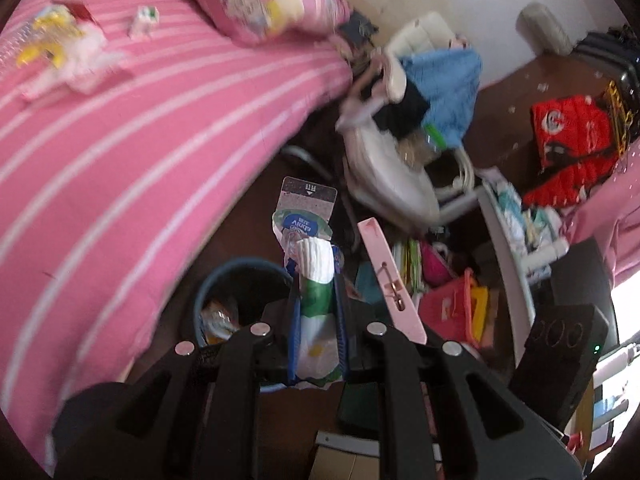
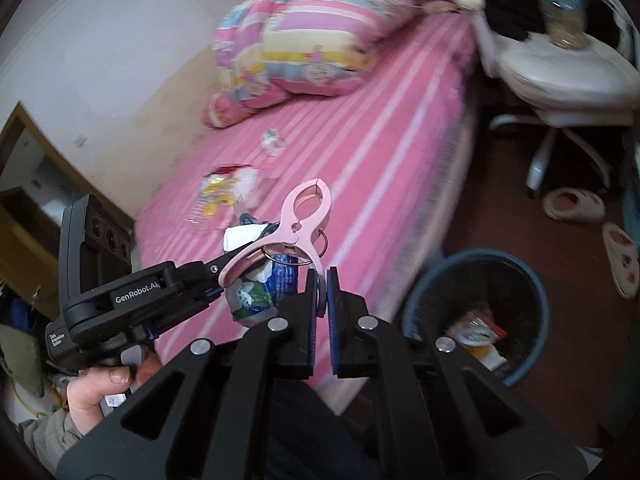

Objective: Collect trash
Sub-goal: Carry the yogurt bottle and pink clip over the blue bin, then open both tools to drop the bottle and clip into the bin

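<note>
In the left wrist view, the left gripper [image 1: 318, 308] sits at lower centre with its jaws clenched on a crumpled green, white and blue wrapper [image 1: 308, 248], which sticks up past the fingertips toward the middle of the frame. A white wad of paper looks tucked into it, though the blur makes that hard to confirm. Just below and left of the wrapper is the blue-rimmed trash bin [image 1: 224, 280], with some packaging lying inside. At right of the wrapper a pink clip [image 1: 390, 276] runs diagonally toward the lower right.

In the right wrist view, the right gripper [image 2: 322, 280] at lower centre grasps 1 handle of that pink clip [image 2: 302, 220] between nearly closed jaws; the clip's looped end rises toward the middle of the frame. The left gripper [image 2: 224, 276] reaches in from the left edge, held by a bare hand [image 2: 98, 396] at lower left, and the wrapper [image 2: 256, 280] sits just behind the clip, touching or nearly touching it. The bin [image 2: 476, 316] stands on the dark floor at lower right, beside the bed edge.

The pink striped bed [image 2: 360, 152] fills the centre. On it, left of centre, lie a yellow-and-clear wrapper [image 2: 220, 192] and, farther up, a small white scrap [image 2: 273, 141]. A striped pillow [image 2: 304, 48] lies at upper centre, a white chair [image 2: 560, 72] at upper right, and 2 slippers [image 2: 576, 204] at the right edge.
</note>
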Demonstrator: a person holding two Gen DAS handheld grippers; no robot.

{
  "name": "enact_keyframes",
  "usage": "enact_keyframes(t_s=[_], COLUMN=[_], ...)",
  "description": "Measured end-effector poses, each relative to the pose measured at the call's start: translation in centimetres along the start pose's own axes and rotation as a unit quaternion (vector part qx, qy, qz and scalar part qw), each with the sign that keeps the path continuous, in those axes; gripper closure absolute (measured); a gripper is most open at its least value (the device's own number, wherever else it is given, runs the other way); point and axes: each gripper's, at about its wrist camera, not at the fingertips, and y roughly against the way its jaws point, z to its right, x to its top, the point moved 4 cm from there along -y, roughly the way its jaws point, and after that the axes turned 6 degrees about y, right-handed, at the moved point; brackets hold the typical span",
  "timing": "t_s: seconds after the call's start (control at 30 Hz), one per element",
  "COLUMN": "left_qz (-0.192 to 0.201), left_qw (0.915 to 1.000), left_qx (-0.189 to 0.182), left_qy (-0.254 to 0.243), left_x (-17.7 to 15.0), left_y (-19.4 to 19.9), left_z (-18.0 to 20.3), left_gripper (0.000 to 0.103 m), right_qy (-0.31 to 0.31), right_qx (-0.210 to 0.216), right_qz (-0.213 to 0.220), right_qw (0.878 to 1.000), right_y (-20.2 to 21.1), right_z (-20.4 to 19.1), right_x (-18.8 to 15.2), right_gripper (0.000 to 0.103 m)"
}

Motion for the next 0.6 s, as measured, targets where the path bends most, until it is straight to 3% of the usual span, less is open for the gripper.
enact_keyframes(t_s=[0.23, 0.6], left_qz=[-0.072, -0.149], left_qw=[0.9973, 0.9874], left_qx=[0.012, 0.037], left_qy=[-0.012, -0.039], left_x=[-2.6, -4.8], left_y=[-7.0, -14.9], left_z=[0.2, 0.5], left_gripper=[0.089, 0.089], right_qy=[-0.046, -0.092], right_qx=[-0.048, -0.094], right_qz=[-0.027, -0.072], right_qw=[0.997, 0.989], right_y=[-0.8, -3.8], right_z=[6.5, 12.4], right_x=[-2.4, -4.7], right_gripper=[0.097, 0.097])
